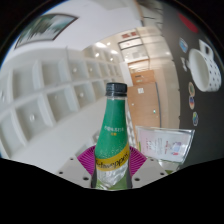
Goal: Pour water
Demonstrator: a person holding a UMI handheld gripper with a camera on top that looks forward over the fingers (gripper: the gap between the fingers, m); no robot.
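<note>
Currently, hand-held gripper (pixel 113 168) is clamped on a green bottle (pixel 114 135): both pink pads (pixel 90 158) press against its lower body, one per side, no gap seen. Bottle sits between the fingers, approx. upright w/ slight tilt, neck and dark cap (pixel 116 89) rising above them. Cap is on. Label on the body carries white lettering; text not legible. Bottle base is hidden below the fingers, so cannot tell whether it rests on anything.

Just ahead and to the right of the fingers: clear plastic cup (pixel 166 146), near the bottle but apart from it. Contents of cup cannot be judged. A surface under the cup is not clearly visible.

Beyond the fingers, left side: white shelf unit (pixel 45 95) w/ square compartments, running into the distance. Straight ahead, beyond the bottle: a room interior w/ ceiling lights and brownish furniture (pixel 140 75); details too small to tell. Far right: white panel (pixel 205 65) w/ dark spots, nature unclear.

No person or hand visible.
</note>
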